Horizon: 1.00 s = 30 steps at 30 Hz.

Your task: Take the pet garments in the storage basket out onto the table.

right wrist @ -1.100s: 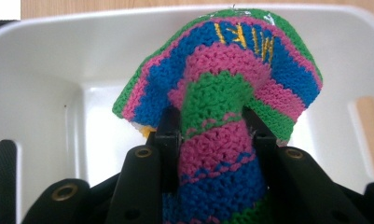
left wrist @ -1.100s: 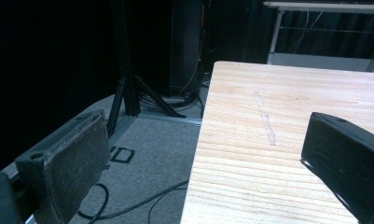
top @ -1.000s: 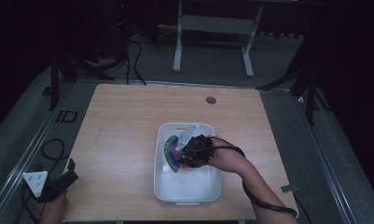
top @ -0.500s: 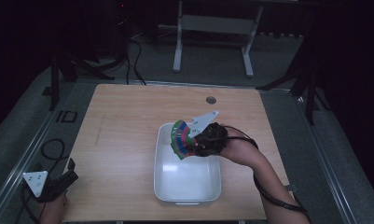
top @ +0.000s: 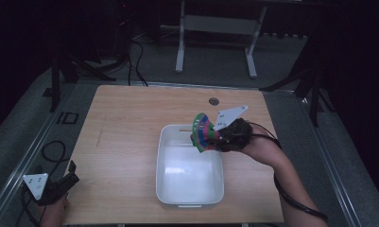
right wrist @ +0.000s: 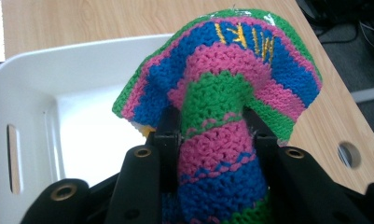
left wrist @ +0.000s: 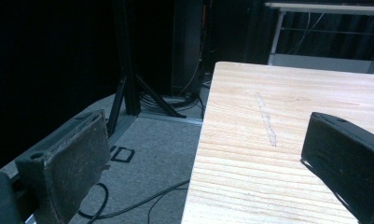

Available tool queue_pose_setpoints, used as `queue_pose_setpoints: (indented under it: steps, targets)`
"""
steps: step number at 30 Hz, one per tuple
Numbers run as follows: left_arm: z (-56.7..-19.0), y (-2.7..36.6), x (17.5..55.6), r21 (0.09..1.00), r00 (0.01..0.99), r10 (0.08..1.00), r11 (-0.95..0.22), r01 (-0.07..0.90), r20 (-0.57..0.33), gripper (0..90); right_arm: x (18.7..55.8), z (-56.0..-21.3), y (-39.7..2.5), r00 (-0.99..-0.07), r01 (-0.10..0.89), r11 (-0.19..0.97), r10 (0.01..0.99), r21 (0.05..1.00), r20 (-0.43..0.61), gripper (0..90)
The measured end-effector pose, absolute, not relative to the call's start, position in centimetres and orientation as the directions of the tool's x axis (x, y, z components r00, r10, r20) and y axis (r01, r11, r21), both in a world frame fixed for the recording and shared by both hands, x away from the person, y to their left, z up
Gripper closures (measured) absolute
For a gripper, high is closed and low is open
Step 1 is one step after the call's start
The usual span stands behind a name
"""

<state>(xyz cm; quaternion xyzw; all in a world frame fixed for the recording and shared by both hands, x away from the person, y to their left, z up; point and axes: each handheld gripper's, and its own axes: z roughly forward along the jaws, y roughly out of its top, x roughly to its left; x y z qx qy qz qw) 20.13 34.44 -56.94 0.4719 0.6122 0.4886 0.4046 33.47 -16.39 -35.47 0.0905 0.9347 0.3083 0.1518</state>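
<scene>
A crocheted cloth [top: 204,133] in pink, blue and green bands hangs above the far right corner of the white tub [top: 167,174]. My right gripper [top: 214,137] is shut on the cloth, held over the tub's right rim. In the right gripper view the cloth [right wrist: 222,93] bunches between the two jaws and fans out above them, with the tub [right wrist: 58,107] below and to the left. My left gripper [top: 66,178] rests at the table's near left corner, off its edge, jaws wide open. The left gripper view shows its pads [left wrist: 70,163] apart with nothing between.
The wooden table [top: 125,123] has a round cable hole [top: 213,101] near its far edge. Cables [top: 55,146] lie on the grey floor to the left. A metal frame [top: 215,28] stands behind the table. The table's left edge [left wrist: 198,154] drops to the floor.
My right gripper has lifted the crocheted cloth out of the tub and carried it up toward the tub's far right corner. The left gripper has stayed put.
</scene>
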Motion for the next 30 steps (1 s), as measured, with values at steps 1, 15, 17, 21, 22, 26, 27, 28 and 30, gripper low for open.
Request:
queue_pose_setpoints:
  steps: [1,15,17,21,22,26,27,28,30]
  targets:
    - [-56.9,34.4,20.1,0.980,-0.227,0.973,0.077,0.182,-0.034,1.4,33.5,-35.4,-16.9,-0.934,0.083,0.791,0.274,0.607,-0.230,65.3]
    - [-56.9,34.4,20.1,0.980,-0.230,0.972,0.078,0.184,-0.034,1.4,33.8,-35.2,-23.5,-0.891,0.183,0.769,0.393,0.613,-0.227,65.3]
    - [-56.9,34.4,20.2,0.980,-0.232,0.972,0.081,0.182,-0.037,1.4,33.7,-35.2,-25.1,-0.879,0.205,0.766,0.419,0.609,-0.230,65.3]
    - [-56.9,34.4,20.1,0.980,-0.232,0.972,0.074,0.182,-0.030,1.4,33.6,-35.2,-27.1,-0.858,0.234,0.746,0.460,0.623,-0.228,65.2]
    - [-56.9,34.4,20.1,0.981,-0.231,0.972,0.074,0.181,-0.030,1.4,33.5,-35.3,-27.4,-0.854,0.240,0.737,0.469,0.632,-0.223,65.3]
    - [-56.9,34.4,20.1,0.981,-0.229,0.973,0.073,0.181,-0.030,1.4,33.4,-36.3,-28.1,-0.851,0.251,0.748,0.474,0.615,-0.228,65.2]
    - [-56.9,34.4,20.1,0.981,-0.229,0.973,0.072,0.181,-0.029,1.4,33.4,-36.6,-28.2,-0.849,0.258,0.746,0.478,0.614,-0.223,65.2]
    - [-57.0,34.4,20.0,0.981,-0.229,0.973,0.072,0.180,-0.030,1.4,33.5,-37.0,-28.3,-0.848,0.266,0.741,0.484,0.616,-0.217,65.2]
    - [-57.0,34.4,20.1,0.981,-0.229,0.973,0.073,0.179,-0.031,1.4,33.8,-37.8,-28.6,-0.850,0.275,0.739,0.486,0.615,-0.203,65.1]
